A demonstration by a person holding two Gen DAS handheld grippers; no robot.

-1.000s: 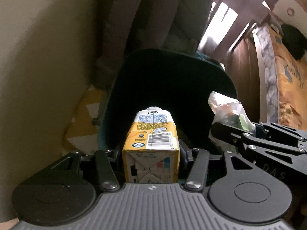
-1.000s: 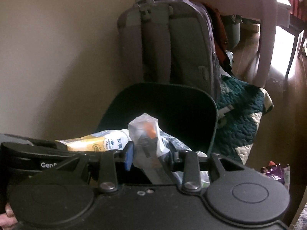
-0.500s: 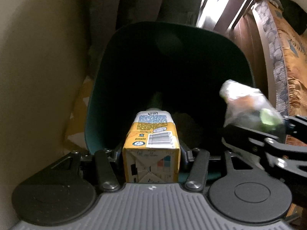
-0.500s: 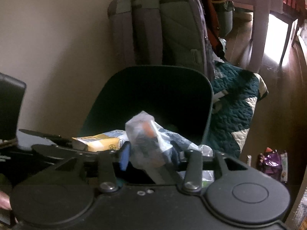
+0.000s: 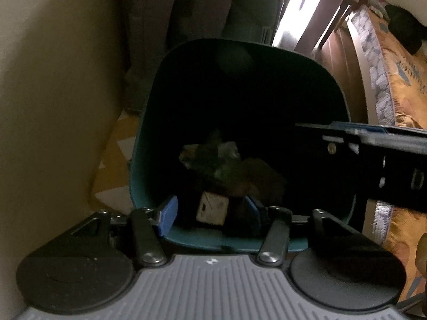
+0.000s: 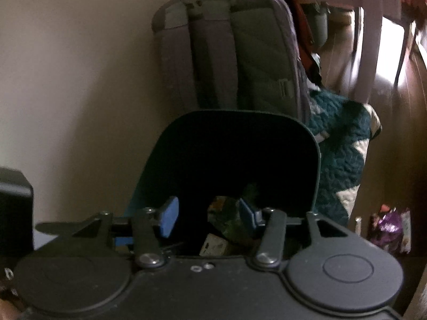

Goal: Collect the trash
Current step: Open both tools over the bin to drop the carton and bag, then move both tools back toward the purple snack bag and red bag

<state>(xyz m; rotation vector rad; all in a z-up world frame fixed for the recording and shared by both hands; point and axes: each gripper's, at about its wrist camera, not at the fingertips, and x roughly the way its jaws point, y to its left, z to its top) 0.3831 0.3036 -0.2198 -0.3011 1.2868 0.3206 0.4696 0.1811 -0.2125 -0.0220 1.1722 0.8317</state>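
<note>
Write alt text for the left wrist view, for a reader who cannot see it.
The left gripper, jaws opening and empty, points down into a dark teal bin where a drink carton lies among crumpled wrappers. The right gripper reaches in over the bin's right rim.

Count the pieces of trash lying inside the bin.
2 that I can tell apart inside the bin: a carton near the front wall and a crumpled wrapper behind it. The dark may hide more.

Both views are dim, with blown-out daylight glaring from the window [image 5: 299, 13] at upper right. The bin [image 5: 149, 138] interior is nearly black, its contents murky. Fisheye curvature bends the edges, and the right-wrist view is softly blurred.
</note>
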